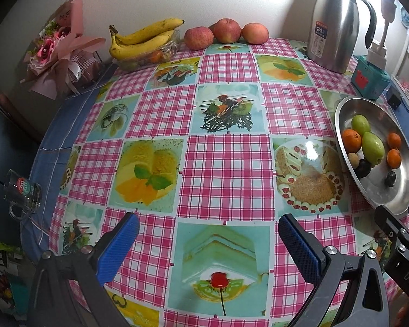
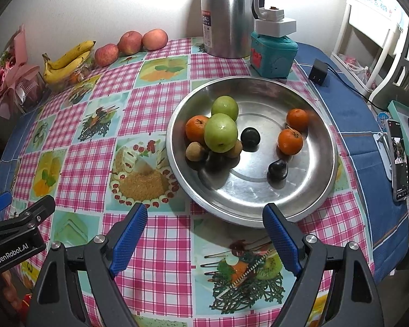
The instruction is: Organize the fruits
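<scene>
A steel bowl [image 2: 308, 190] [image 1: 349, 109] holds two green fruits [image 2: 220, 132], three oranges [image 2: 289, 141], small brown fruits [image 2: 195, 151] and dark plums [image 2: 277, 169]. Against the far wall lie bananas [image 1: 141, 39] [image 2: 66, 61] on a clear tub and three red apples [image 1: 226, 31] [image 2: 131, 42]. My right gripper [image 2: 204, 218] hovers open just short of the bowl's near rim, nothing between its blue pads. My left gripper [image 1: 207, 227] hangs open over the bare tablecloth, left of the bowl, holding nothing.
A steel thermos jug [image 1: 334, 24] [image 2: 227, 13] and a teal box [image 2: 272, 54] stand at the back. A pink bouquet [image 1: 57, 51] sits at the left, a glass mug [image 1: 21, 193] at the table's left edge, a phone [image 2: 399, 160] and charger [image 2: 317, 72] at the right.
</scene>
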`<state>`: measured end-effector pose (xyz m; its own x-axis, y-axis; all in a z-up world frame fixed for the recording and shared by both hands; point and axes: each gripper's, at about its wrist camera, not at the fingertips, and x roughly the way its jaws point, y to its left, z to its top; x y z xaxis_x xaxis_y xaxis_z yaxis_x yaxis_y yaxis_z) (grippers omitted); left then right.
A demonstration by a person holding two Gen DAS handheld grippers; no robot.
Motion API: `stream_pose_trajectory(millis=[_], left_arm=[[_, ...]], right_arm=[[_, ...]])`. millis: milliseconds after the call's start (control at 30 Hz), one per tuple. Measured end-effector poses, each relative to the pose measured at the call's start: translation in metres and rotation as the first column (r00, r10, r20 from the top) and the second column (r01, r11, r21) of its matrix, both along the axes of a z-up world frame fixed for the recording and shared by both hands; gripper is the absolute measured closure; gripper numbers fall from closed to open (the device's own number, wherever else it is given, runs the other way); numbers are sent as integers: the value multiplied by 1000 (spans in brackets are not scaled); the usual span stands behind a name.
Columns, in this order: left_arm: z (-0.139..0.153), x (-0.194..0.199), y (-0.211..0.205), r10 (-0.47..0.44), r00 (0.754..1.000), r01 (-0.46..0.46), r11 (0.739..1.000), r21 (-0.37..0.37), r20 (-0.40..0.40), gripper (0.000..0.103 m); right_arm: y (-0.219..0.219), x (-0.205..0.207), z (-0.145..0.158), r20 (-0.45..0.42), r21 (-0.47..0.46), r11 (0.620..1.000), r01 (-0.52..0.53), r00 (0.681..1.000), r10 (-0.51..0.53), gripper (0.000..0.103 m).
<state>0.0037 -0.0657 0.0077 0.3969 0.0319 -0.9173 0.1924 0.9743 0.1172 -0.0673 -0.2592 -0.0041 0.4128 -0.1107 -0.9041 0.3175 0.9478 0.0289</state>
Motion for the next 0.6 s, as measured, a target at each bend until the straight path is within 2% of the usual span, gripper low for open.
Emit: stream_pose_trajectory(millis=[600], left_arm=[[0,0,2,-1,1000,1,1000,-1,0,0]], right_arm=[[2,1,-2,-3,0,1000,-2,1000,2,16]])
